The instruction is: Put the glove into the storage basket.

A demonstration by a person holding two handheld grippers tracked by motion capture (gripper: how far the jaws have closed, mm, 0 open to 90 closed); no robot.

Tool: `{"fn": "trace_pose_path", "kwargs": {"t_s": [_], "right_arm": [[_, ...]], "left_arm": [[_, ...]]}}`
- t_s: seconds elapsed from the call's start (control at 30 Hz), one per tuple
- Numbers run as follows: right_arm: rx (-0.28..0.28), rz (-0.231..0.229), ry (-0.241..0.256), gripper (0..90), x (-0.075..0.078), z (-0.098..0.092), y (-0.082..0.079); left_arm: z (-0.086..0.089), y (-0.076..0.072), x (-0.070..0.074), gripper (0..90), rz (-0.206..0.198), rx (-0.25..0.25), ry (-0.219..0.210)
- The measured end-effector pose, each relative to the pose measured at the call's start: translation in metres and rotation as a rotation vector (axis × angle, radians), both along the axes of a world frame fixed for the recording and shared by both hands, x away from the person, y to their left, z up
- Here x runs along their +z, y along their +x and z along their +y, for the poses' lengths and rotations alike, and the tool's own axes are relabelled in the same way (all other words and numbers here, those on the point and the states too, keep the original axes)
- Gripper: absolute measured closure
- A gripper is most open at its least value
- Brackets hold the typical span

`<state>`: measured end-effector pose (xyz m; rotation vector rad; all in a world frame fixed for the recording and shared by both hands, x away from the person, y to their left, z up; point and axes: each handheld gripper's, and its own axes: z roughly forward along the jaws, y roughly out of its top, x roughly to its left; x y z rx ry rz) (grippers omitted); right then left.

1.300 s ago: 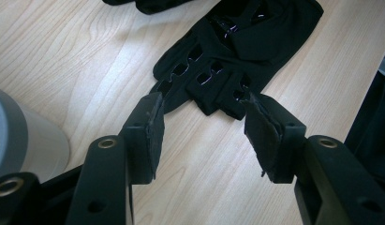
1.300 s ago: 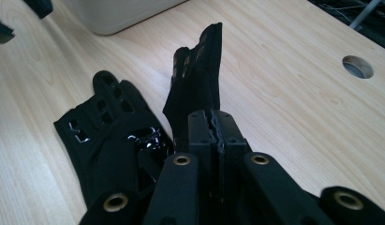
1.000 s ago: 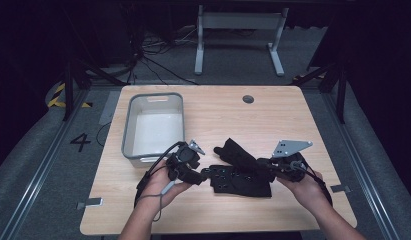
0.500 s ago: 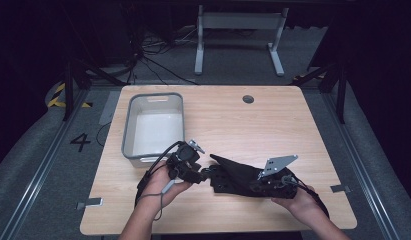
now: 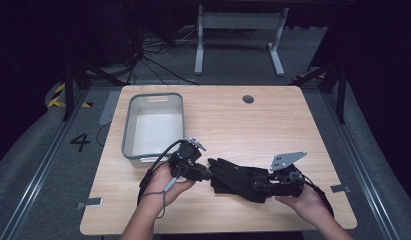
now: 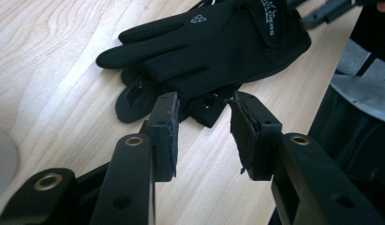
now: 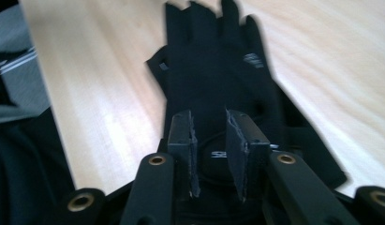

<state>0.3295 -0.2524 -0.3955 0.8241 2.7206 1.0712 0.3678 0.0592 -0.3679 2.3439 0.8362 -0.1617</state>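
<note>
On the near middle of the table (image 5: pixel 303 130) lie the black gloves (image 5: pixel 240 177), stacked, between your two grippers. Far left stands a grey bin (image 5: pixel 154 125), well apart. Your left gripper (image 6: pixel 202 124) gapes at the fingertip end, holding nothing. Your right gripper (image 7: pixel 210 140) stands narrowly parted over the cuff; whether it pinches cloth is hard to tell.

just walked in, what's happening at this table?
A person is working a pair of black gloves lying stacked on the wooden table with two handheld grippers. The left gripper is open, its jaws just short of the glove fingers, gripping nothing. The right gripper sits over the cuff end with a gap between its jaws; whether it pinches fabric is unclear. A grey bin stands behind the left hand, apparently empty.
</note>
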Motion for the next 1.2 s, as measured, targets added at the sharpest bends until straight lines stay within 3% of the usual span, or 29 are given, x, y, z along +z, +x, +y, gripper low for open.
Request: {"fn": "trace_pose_path", "kwargs": {"t_s": [0.27,0.37,0.47,0.67,0.87,1.1,1.2], "right_arm": [[-0.104,-0.018,0.014,68.2,0.004,-0.023,0.010],[-0.129,-0.016,0.008,67.7,0.004,-0.028,0.012],[-0.179,-0.010,0.005,65.7,0.005,-0.038,0.016],[-0.229,0.003,0.002,66.6,0.004,-0.049,0.020],[-0.250,0.058,0.006,63.5,-0.003,-0.049,0.023],[-0.230,0.094,-0.012,62.2,-0.011,-0.042,0.022],[-0.219,0.110,-0.043,62.1,-0.017,-0.037,0.021]], "left_arm": [[-0.002,0.003,-0.004,62.1,0.012,0.014,0.001],[-0.002,0.003,-0.006,62.1,0.010,0.020,0.013],[-0.003,0.005,-0.008,59.3,-0.029,0.029,0.034],[-0.004,0.008,-0.014,64.4,-0.013,0.071,0.065],[-0.008,0.010,-0.019,67.4,0.032,0.076,0.043],[-0.008,0.010,-0.020,66.6,0.033,0.081,0.045],[-0.008,0.010,-0.020,65.6,0.031,0.085,0.048]]}}
